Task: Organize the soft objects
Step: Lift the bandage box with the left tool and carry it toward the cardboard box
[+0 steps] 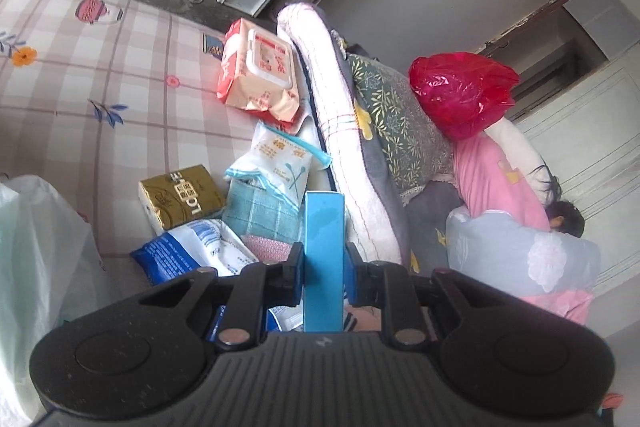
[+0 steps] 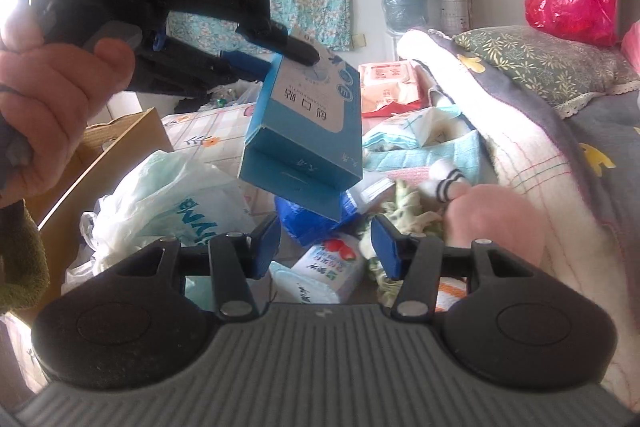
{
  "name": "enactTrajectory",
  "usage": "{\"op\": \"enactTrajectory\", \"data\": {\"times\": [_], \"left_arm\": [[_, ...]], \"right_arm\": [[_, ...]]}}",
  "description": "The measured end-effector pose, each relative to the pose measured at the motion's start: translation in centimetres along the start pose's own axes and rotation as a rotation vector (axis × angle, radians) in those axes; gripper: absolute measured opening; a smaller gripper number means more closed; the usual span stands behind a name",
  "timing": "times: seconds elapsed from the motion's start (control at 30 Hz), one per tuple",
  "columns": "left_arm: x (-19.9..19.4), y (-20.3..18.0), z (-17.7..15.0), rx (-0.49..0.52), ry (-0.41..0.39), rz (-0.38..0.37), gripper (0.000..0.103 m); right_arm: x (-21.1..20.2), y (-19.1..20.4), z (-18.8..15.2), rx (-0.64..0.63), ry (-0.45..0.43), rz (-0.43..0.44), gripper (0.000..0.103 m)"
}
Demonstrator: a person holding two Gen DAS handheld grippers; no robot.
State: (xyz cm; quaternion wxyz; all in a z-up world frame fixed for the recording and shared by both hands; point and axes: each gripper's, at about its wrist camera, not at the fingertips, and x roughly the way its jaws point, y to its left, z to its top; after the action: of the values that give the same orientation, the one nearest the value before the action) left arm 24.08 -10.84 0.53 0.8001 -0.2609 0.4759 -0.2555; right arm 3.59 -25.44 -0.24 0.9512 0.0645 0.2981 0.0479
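Left gripper (image 1: 323, 263) clamped on flat blue cardboard box (image 1: 323, 259), box held above white plastic bag (image 2: 176, 203), right gripper (image 2: 325, 247) jaws apart, empty, below box.

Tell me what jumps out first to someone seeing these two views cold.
The blue box dominates: the left gripper holds it in the air above the cluttered bed, its jaws clamped on the box's upper end, while the right gripper waits open just below. Next comes the red plastic bag perched on the piled bedding, then the pink wet-wipes pack lying on the checked bedsheet.
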Motion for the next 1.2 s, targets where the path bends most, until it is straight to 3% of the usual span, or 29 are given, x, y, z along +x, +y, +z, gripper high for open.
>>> {"op": "enactTrajectory", "data": {"times": [0.17,0.33,0.5,0.77,1.2], "left_arm": [[1.6,2.1,-0.5,-0.029,0.028,0.056,0.021],[1.3,2.6,-0.5,-0.003,0.027,0.104,0.022],[1.5,3.1,-0.5,0.008,0.035,0.172,0.023],[0.9,4.6,-0.5,-0.006,0.061,0.245,0.030],[1.0,4.7,-1.5,0.048,0.133,0.288,0.032]], "right_arm": [[-1.2,-2.7,0.9,0.008,-0.008,-0.036,0.050],[-0.7,-5.3,3.3,0.079,0.000,0.033,0.048],[2.7,-4.6,5.0,0.100,0.066,0.136,0.041],[8.1,-2.2,4.7,0.058,0.186,0.162,0.037],[10.4,-2.0,4.4,0.110,0.254,0.223,0.037]]}}
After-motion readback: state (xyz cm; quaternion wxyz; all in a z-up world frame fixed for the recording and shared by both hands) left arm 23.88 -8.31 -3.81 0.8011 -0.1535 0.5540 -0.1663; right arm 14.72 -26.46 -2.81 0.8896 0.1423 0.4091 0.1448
